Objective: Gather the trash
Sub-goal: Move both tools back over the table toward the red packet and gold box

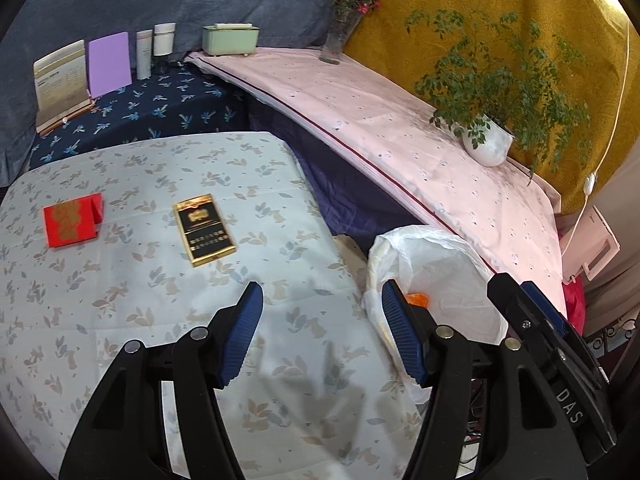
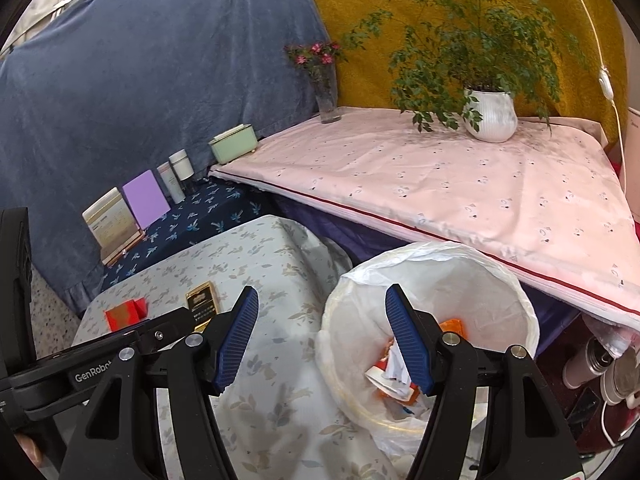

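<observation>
A black-and-gold cigarette box (image 1: 204,229) and a red packet (image 1: 73,220) lie on the leaf-print tablecloth (image 1: 160,300). Both also show small in the right wrist view, the box (image 2: 202,300) and the packet (image 2: 126,313). A bin lined with a white bag (image 2: 432,268) stands at the table's right edge and holds orange and white scraps (image 2: 394,376). My left gripper (image 1: 322,324) is open and empty above the table's near right part, short of the box. My right gripper (image 2: 322,332) is open and empty, its right finger over the bin's mouth. The bin also shows in the left wrist view (image 1: 432,252).
A pink-covered bench (image 2: 460,184) runs behind the bin with a potted plant (image 2: 490,116) and a flower vase (image 2: 326,92). A dark blue shelf (image 1: 152,108) carries a purple card, a booklet stand, bottles and a green box. Flasks (image 2: 588,364) stand on the floor at the right.
</observation>
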`<action>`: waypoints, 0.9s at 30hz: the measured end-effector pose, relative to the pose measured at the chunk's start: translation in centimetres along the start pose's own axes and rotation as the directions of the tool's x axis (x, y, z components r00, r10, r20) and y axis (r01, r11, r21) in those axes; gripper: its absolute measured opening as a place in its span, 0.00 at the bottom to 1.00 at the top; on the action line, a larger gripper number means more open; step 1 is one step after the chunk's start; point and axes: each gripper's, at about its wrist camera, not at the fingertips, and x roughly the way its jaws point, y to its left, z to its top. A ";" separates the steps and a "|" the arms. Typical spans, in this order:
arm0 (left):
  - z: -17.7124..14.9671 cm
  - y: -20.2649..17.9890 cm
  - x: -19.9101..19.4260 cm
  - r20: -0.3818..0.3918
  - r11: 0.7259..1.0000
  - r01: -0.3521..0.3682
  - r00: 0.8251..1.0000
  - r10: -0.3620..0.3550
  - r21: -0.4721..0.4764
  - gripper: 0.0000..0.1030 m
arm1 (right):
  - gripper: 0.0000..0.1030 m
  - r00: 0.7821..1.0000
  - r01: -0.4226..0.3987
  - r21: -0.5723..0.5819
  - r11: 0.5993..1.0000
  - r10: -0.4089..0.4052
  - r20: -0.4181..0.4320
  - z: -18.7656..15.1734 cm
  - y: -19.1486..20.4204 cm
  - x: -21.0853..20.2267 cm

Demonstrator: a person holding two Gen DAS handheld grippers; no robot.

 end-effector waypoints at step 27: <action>-0.7 20.8 -1.6 -0.010 0.907 -0.387 0.920 0.391 -0.168 0.81 | 0.62 0.971 -0.152 -0.193 0.969 0.110 -0.210 -4.3 14.4 10.0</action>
